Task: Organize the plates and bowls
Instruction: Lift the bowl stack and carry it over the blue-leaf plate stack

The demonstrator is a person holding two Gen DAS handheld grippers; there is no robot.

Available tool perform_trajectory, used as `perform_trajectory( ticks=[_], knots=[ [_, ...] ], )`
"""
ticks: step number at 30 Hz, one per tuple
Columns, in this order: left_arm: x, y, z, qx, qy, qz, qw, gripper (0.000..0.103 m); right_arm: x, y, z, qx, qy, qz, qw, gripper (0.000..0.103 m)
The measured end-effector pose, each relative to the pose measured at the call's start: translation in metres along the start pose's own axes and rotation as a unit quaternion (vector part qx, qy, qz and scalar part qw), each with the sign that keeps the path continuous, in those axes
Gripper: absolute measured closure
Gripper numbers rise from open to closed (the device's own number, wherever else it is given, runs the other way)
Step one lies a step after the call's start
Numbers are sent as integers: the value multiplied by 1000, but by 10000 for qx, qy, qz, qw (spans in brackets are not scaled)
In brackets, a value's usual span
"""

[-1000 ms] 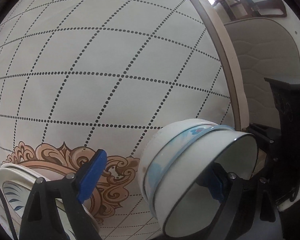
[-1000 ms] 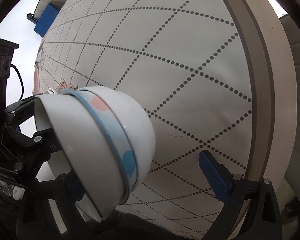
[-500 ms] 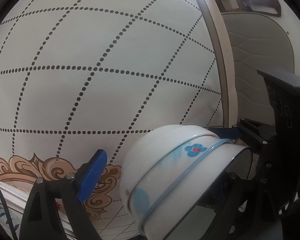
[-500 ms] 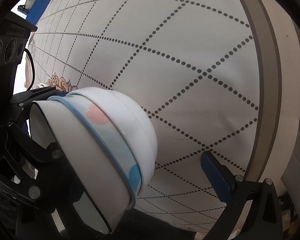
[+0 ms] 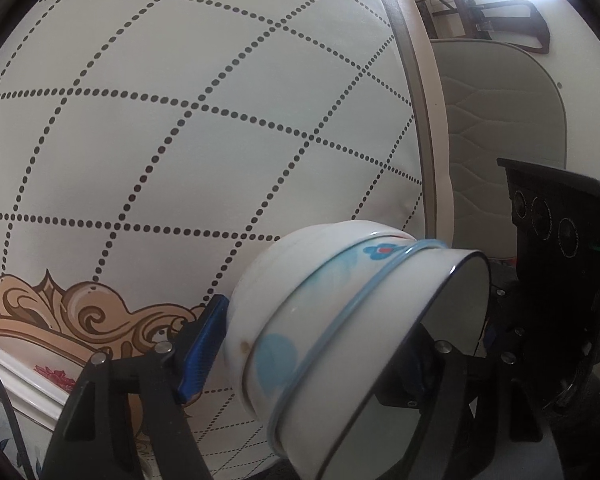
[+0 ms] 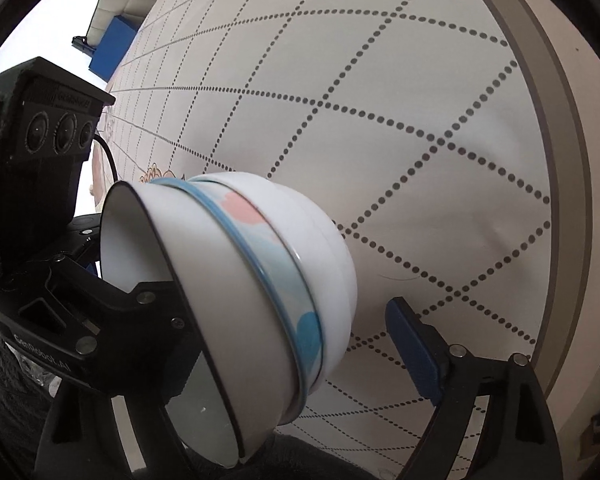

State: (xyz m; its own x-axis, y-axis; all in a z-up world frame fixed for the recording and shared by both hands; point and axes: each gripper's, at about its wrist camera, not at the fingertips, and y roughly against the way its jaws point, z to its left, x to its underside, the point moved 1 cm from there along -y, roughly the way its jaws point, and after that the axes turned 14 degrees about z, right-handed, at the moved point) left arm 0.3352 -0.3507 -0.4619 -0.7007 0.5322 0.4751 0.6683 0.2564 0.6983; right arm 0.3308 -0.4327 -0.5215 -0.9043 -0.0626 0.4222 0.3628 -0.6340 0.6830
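Closing on the nested white ceramic bowls (image 5: 340, 320), tilted over the dotted bench (image 5: 180, 140): left gripper (image 5: 312, 352) pad touching outside, right gripper (image 6: 284, 336) straddling, pad apart. Both should squeeze evenly.

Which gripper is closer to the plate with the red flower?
Left. The left gripper sits beside the plate; the right gripper is beyond the stacked bowls. Both jaws have just been closing with the bowls between them.
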Motion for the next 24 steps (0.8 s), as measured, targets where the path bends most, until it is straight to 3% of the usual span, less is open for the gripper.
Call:
perform_trajectory(
  ticks=[4, 16, 24],
  knots=[
    [11, -3, 14, 57, -3, -36, 10000, 32, 1, -7, 9, -370, 220, -190, 9989, 22],
    [19, -5, 10, 52, 147, -187, 9997, 31, 2, -10, 30, -192, 266, -371, 9988, 23],
    [40, 2, 10, -7, 266, -285, 9992, 31, -11, -17, 34, -377, 168, -252, 9988, 23]
  ],
)
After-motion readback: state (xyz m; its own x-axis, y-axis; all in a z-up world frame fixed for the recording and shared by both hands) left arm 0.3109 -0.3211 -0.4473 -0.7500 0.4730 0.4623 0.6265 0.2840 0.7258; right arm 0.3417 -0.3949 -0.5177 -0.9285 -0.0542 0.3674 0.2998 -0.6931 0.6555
